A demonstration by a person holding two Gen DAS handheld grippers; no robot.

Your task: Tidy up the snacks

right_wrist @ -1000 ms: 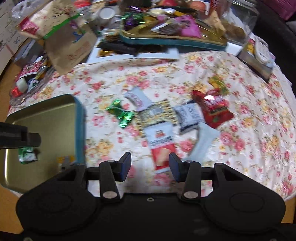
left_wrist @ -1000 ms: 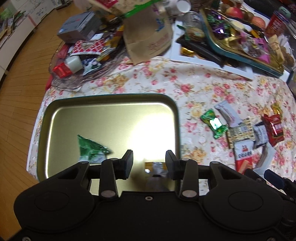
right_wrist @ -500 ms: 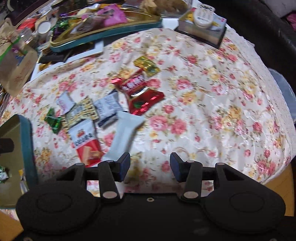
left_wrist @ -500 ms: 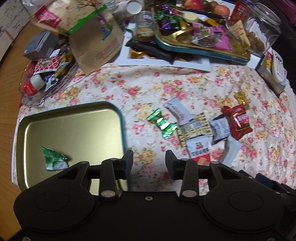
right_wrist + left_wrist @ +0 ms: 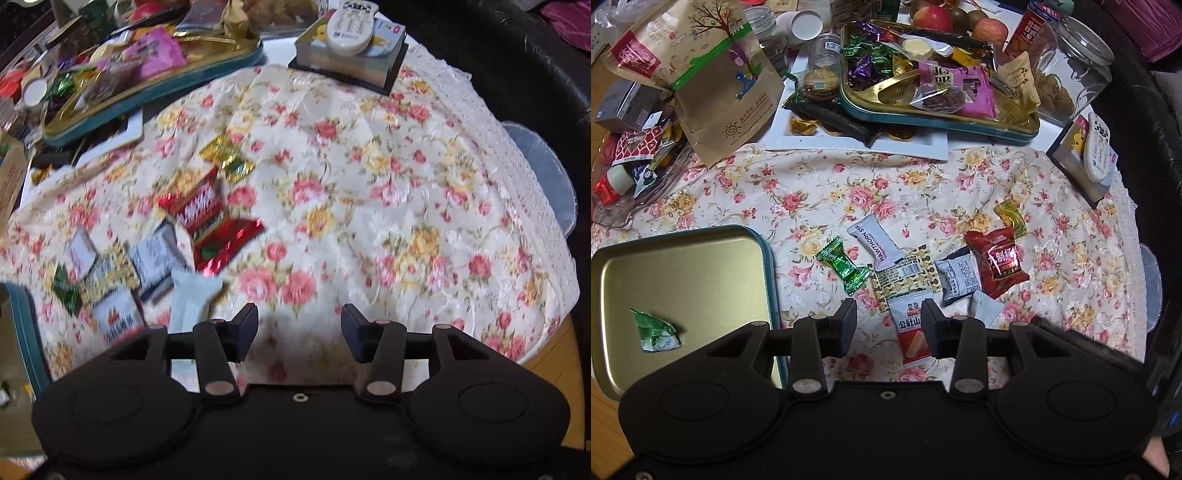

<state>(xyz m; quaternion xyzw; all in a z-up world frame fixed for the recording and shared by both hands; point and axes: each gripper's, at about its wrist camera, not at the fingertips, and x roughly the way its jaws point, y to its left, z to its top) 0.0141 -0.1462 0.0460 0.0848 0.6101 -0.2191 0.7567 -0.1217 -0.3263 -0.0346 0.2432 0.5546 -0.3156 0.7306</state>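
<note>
A gold tray with a teal rim (image 5: 701, 273) lies at the left on the floral cloth and holds a green-and-white wrapper (image 5: 653, 330). Several loose snacks lie to its right: a green twist candy (image 5: 844, 266), a white Hawthorn strip (image 5: 875, 242), a patterned packet (image 5: 908, 275), a red-and-white packet (image 5: 912, 334), a red packet (image 5: 997, 260). My left gripper (image 5: 889, 325) is open and empty, above the red-and-white packet. My right gripper (image 5: 299, 328) is open and empty over bare cloth, right of the blurred snacks (image 5: 207, 218).
A full teal candy tray (image 5: 942, 85), a white plate (image 5: 857, 142), a brown paper bag (image 5: 713, 77), a glass jar (image 5: 1075, 77) and a glass dish of packets (image 5: 631, 166) crowd the back. A box with a remote (image 5: 351, 48) stands at the back right.
My left gripper has swung right from over the gold tray to over the loose snacks. My right gripper has swung right, away from the snacks, over bare cloth. Both stayed open.
</note>
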